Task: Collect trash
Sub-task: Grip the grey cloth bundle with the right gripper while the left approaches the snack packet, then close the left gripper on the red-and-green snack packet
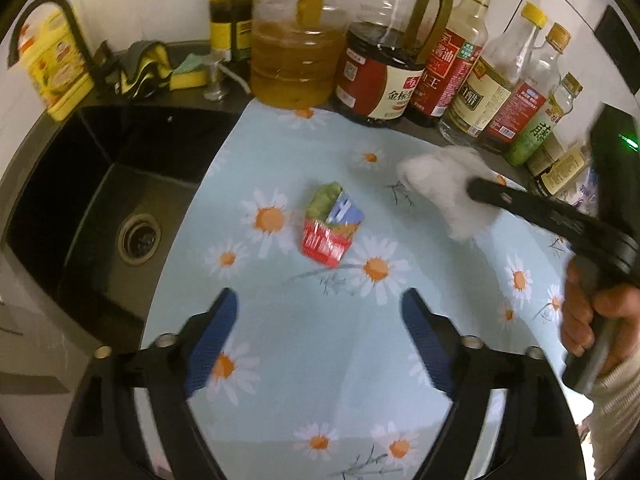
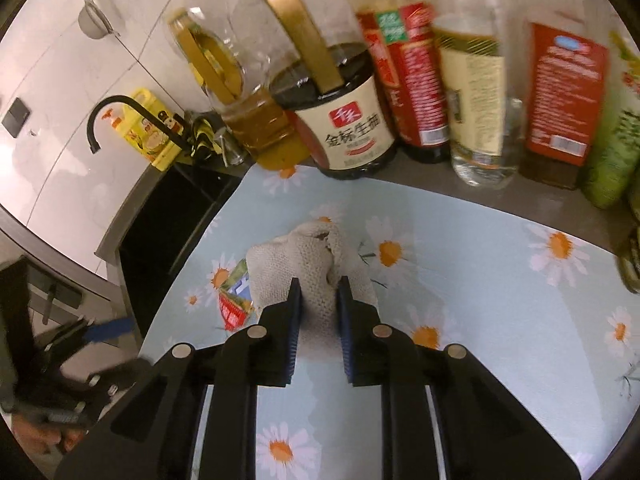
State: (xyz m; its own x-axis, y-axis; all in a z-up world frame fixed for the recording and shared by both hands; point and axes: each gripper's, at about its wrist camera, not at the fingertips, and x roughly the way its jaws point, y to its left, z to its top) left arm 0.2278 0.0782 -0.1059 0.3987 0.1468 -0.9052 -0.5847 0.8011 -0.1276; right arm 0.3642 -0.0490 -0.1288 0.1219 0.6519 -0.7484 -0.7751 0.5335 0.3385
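Trash: a crumpled white paper towel (image 2: 316,268) and a crushed red, green and blue wrapper (image 1: 330,226), both over the daisy-print mat (image 1: 304,384).
Paper towel: pinched between the blue pads of the right gripper (image 2: 318,300); whether it hangs above the mat or brushes it cannot be told.
Wrapper: flat on the mat, near the sink (image 1: 100,208) side, just beside the towel in the right wrist view.
Left gripper (image 1: 318,312): jaws spread wide, nothing between them, above the mat with the wrapper ahead of the fingertips.
Right gripper: clenched on the towel; a hand (image 1: 588,312) holds its handle.
Backdrop: bottles (image 1: 468,56) of oil and sauce line the wall; a black tap (image 2: 120,116) stands over the sink.
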